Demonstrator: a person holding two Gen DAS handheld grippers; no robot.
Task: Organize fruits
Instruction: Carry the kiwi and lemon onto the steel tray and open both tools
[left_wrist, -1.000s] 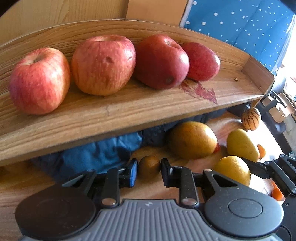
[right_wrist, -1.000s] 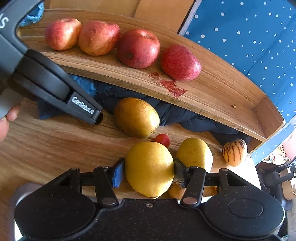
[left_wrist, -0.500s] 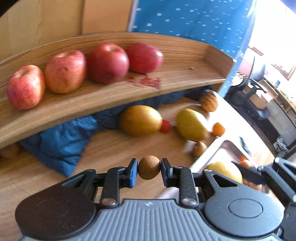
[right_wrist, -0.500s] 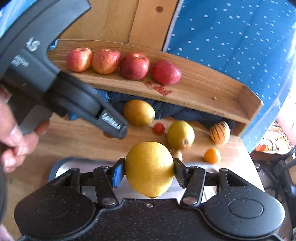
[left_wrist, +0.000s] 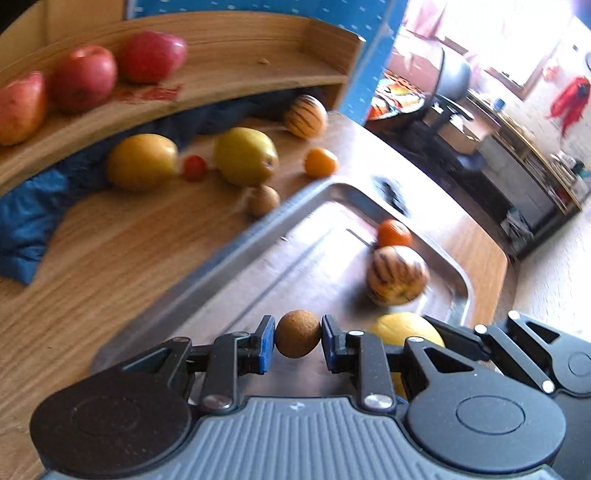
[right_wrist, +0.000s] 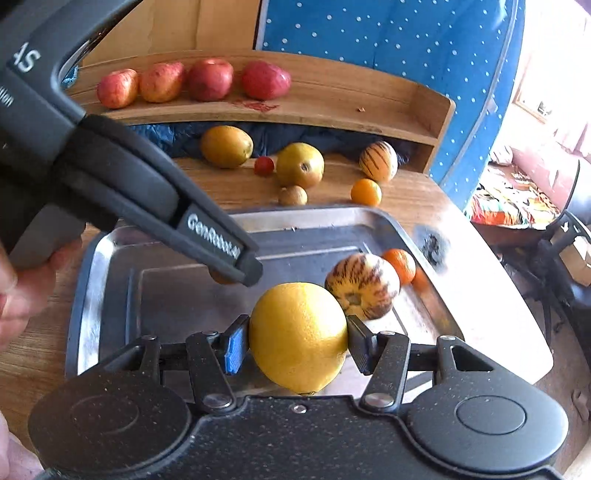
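Note:
My left gripper (left_wrist: 298, 335) is shut on a small brown round fruit (left_wrist: 297, 333) and hangs above the metal tray (left_wrist: 236, 258). My right gripper (right_wrist: 297, 341) is shut on a large yellow lemon (right_wrist: 298, 336), also above the tray (right_wrist: 110, 258). A striped melon (right_wrist: 362, 290) and a small orange (right_wrist: 399, 264) lie in the tray's right part. In the right wrist view the left gripper's body (right_wrist: 129, 184) crosses from the upper left, held by a hand (right_wrist: 29, 288). The lemon (left_wrist: 406, 328) shows partly behind the left gripper's right finger.
Several red apples (right_wrist: 192, 83) line the raised wooden shelf (right_wrist: 332, 107). Under it on the table lie a yellow-orange mango (right_wrist: 226, 146), a cherry tomato (right_wrist: 264, 165), a pear (right_wrist: 300, 164), a brown fruit (right_wrist: 292, 195), an orange (right_wrist: 365, 192), a striped melon (right_wrist: 378, 160) and blue cloth (left_wrist: 33, 218).
Both grippers lifted their fruit off the table and drew back from the shelf to above the tray. The left view swung right, bringing the tray's fruit into sight.

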